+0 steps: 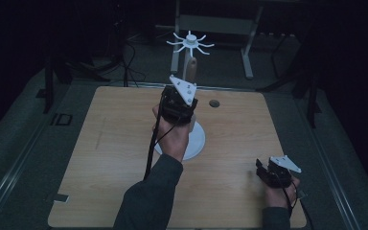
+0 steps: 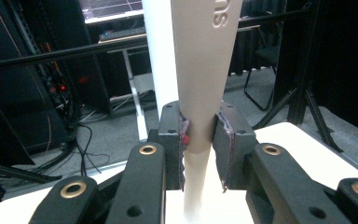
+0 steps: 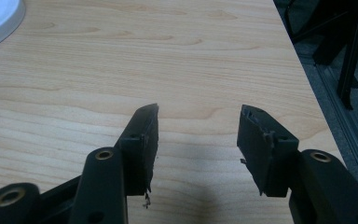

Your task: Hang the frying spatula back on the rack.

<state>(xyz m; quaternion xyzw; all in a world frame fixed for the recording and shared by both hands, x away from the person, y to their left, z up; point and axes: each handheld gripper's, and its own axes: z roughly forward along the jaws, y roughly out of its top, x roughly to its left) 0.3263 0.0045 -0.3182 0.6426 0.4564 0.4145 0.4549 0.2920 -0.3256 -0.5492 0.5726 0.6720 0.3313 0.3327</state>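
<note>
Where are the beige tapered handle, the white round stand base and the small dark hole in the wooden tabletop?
Beige tapered handle [image 2: 200, 70]: left gripper view, its shaft above the jaws.
White round stand base [image 1: 195, 141]: high view, right rim.
Small dark hole [image 1: 214, 103]: high view, its centre.

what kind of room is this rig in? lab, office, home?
Most likely a lab or recording workspace. Behind the wooden table stand dark equipment racks with trailing cables, a lit monitor on a desk, and black tripod legs. Nothing domestic is in view.

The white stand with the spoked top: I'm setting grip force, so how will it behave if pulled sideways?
Likely stiff: the left gripper is shut on a beige piece beside the stand's post, with no visible bending. The stand looks top-heavy and tall, so it may tip, though its round base is wide.
</note>
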